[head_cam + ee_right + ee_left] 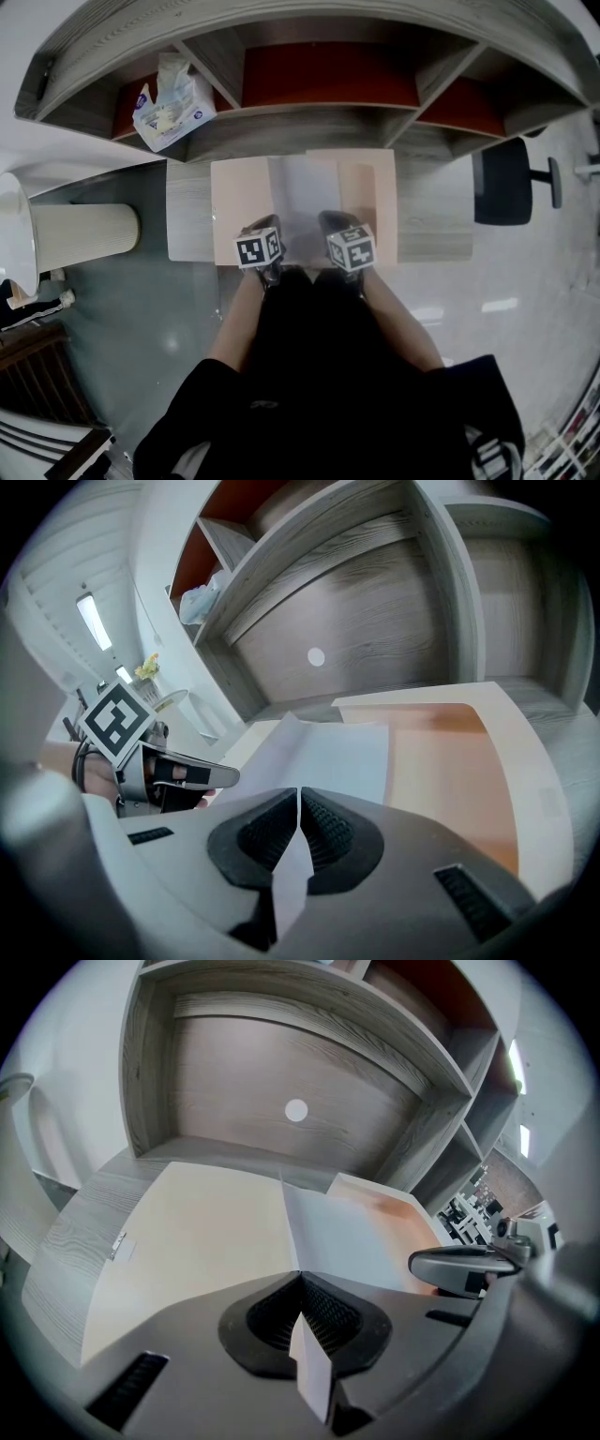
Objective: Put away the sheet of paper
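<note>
I clench left tongs [300, 1283] and right tongs [298, 794] on the sheet of paper [305, 192]; uneven pulling could tear it.

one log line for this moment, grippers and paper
left gripper: shut on sheet of paper | right gripper: shut on sheet of paper | sheet of paper: near edge held, over open folder

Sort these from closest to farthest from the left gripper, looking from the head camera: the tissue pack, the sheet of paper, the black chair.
1. The sheet of paper: right in front, pinched in the left gripper itself.
2. The tissue pack: up and to the left.
3. The black chair: far off on the right side.
</note>
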Demonstrator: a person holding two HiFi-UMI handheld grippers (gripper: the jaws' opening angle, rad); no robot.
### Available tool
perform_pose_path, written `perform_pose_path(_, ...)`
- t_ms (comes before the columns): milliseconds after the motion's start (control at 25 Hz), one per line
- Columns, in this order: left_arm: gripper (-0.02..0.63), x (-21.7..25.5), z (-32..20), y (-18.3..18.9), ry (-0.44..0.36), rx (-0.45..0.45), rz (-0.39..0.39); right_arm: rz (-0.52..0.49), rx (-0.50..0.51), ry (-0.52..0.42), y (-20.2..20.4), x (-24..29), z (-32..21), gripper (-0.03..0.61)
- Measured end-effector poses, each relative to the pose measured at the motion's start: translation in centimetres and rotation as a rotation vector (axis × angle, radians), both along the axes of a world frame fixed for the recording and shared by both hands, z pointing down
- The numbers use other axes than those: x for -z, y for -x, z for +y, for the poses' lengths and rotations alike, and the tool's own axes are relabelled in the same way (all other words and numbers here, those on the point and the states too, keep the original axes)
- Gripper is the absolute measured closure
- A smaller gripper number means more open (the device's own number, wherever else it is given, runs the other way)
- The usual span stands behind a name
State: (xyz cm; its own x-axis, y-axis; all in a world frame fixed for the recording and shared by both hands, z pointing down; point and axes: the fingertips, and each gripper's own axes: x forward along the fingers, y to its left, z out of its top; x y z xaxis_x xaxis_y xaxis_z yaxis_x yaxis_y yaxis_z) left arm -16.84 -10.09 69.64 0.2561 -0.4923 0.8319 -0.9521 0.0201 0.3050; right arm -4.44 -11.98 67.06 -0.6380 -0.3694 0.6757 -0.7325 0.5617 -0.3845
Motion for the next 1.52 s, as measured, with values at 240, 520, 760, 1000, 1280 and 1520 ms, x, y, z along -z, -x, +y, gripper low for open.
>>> perform_pose_path(240,0.568,0.0,-0.2,-0.7,-0.002,-0.020,-0.001,-0.002,-0.015,-0.001,-0.6,0.1,0.1,0.551)
perform_pose_path(520,0.568,0.0,-0.1,-1.5,0.000,-0.040,0.003,-0.001,-0.032,-0.002,-1.3,0.2,0.2,0.551)
perform_pose_path(760,0.568,0.0,-0.3,-2.2,-0.004,-0.057,0.006,-0.002,-0.048,-0.007,-1.8,0.4,0.3,0.551)
perform_pose_path(1000,0.568,-0.2,-0.2,-2.9,0.002,-0.072,0.009,-0.008,-0.065,-0.010,-2.4,0.7,0.5,0.551)
perform_pose_path(1280,0.568,-0.3,-0.1,-3.9,0.005,-0.089,0.013,-0.009,-0.082,-0.009,-3.3,0.8,0.8,0.551)
perform_pose_path(1520,0.568,-0.7,-0.1,-4.7,0.015,-0.100,0.024,-0.010,-0.101,-0.015,-3.9,1.1,0.7,0.551)
